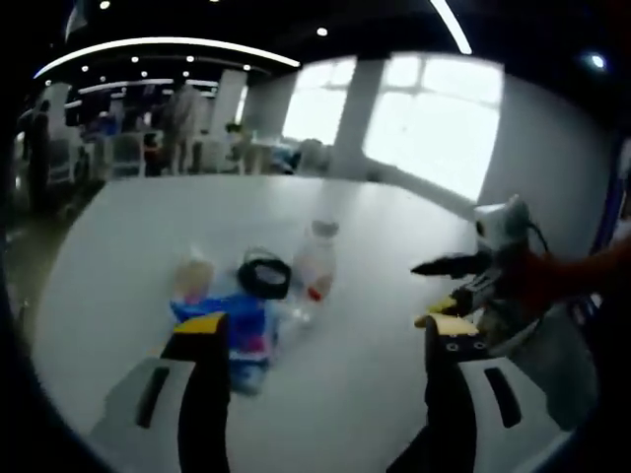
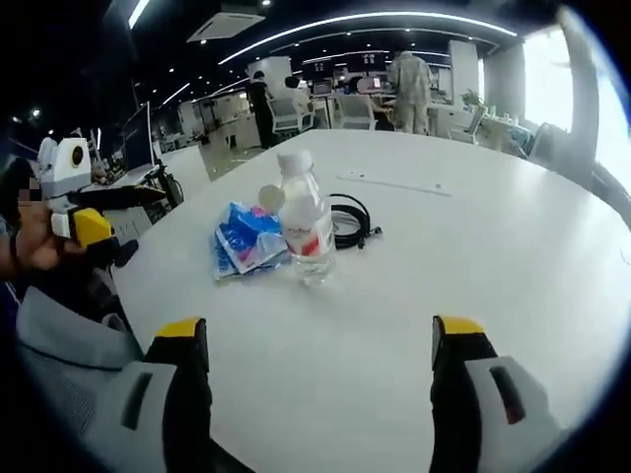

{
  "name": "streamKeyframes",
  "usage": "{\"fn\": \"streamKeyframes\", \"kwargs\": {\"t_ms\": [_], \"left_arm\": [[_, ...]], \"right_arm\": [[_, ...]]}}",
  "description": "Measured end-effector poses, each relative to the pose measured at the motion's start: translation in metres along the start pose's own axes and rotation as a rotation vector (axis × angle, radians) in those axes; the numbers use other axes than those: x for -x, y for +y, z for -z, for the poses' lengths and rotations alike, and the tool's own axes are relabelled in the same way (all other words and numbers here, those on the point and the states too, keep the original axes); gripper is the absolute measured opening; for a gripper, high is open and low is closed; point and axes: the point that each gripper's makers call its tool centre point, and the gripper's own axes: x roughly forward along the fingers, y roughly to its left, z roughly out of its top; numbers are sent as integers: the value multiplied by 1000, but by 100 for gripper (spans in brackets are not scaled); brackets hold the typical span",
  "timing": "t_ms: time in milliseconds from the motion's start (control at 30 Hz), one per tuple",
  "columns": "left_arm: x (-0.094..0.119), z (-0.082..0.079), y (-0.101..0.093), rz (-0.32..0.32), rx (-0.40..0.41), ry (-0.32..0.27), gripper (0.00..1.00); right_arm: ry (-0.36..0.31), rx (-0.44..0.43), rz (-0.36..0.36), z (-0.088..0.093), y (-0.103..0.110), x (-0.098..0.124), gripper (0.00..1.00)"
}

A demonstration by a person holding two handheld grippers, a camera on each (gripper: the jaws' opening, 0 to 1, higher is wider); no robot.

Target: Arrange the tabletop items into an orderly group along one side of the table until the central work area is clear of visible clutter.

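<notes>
Right gripper view puts the bottle (image 2: 306,227) upright, dead ahead between my wide-open, empty right gripper (image 2: 320,340) jaws, with the packet (image 2: 246,241) and cable (image 2: 350,219) just beside it. My left gripper (image 1: 320,340), also open and empty, looks slightly nearer, I judge.

Both grippers (image 1: 325,333) (image 2: 320,335) agape — empty.

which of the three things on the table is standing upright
The clear water bottle with the white cap: it stands tall, while the blue packet and the coiled black cable lie flat beside it.
</notes>
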Motion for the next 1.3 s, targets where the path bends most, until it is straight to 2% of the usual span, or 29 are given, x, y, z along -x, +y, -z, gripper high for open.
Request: {"fn": "streamKeyframes", "kwargs": {"t_ms": [167, 400, 533, 600, 700, 833, 1067, 1267, 1300], "left_arm": [[-36, -8, -6, 37, -42, 15, 79], [-75, -21, -2, 48, -62, 16, 82], [-100, -15, 2, 54, -82, 56, 81], [-112, -14, 1, 59, -79, 62, 81], [-132, -10, 1, 60, -66, 79, 81], [-145, 1, 1, 62, -21, 108, 81], [-164, 15, 3, 61, -16, 130, 81], [-173, 16, 6, 65, -31, 133, 77], [-173, 16, 7, 64, -37, 134, 73]], "right_arm": [[-3, -18, 4, 4, -2, 4, 94], [-8, -26, -4, 4, 0, 5, 93], [-4, -31, -19, 4, 5, 5, 92], [3, 1, -33, 3, 10, 5, 92], [6, -4, -39, 4, 12, 5, 92], [9, -12, -39, 6, 11, 6, 92], [21, -16, -37, 13, 9, 9, 91], [18, -37, -34, 17, 6, 11, 90], [20, -39, -33, 18, 5, 11, 90]]}}
